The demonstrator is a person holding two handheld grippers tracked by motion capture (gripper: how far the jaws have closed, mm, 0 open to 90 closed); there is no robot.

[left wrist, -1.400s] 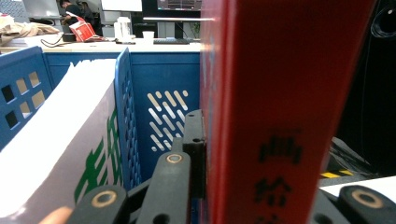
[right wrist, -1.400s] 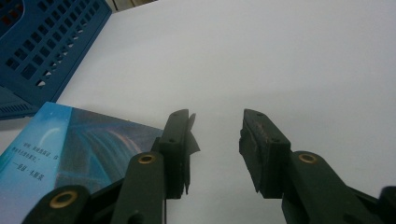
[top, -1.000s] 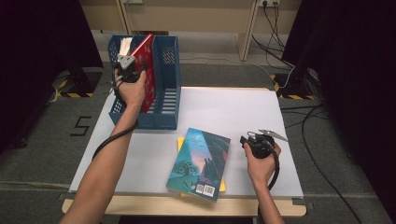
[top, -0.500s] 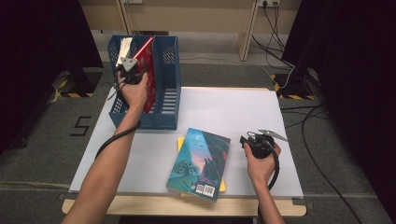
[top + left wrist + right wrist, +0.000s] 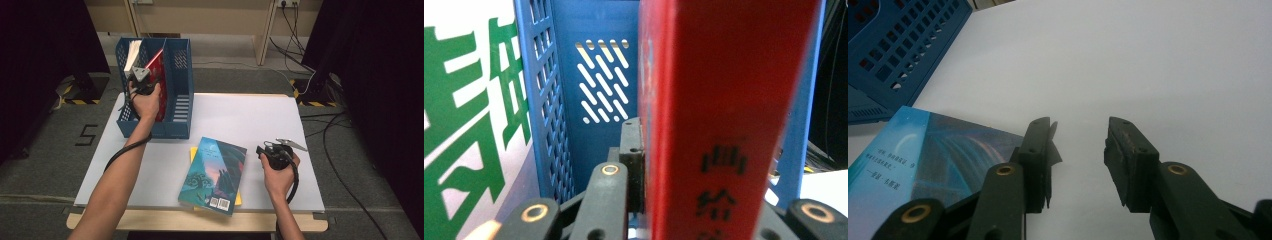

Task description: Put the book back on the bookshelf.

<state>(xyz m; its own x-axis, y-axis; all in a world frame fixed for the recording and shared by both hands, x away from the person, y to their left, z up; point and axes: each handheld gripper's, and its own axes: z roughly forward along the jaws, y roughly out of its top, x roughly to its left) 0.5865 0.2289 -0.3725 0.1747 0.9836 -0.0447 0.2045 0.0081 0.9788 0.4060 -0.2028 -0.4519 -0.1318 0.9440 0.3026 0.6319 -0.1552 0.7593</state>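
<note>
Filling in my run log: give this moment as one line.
left gripper: shut on red book, inside blue file rack | right gripper: open, empty, beside blue book

Digit "5" on the floor (image 5: 86, 135)

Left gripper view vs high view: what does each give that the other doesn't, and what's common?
Left gripper view alone: black characters printed on the red book's spine, the jaws clamped on that book, and a white cover with large green characters in the neighbouring compartment.

High view alone: the white table, a blue-green book lying flat on a yellow one, and the right gripper beside them, holding nothing.

Both: the left gripper holding the red book inside the blue file holder, between its perforated walls.
</note>
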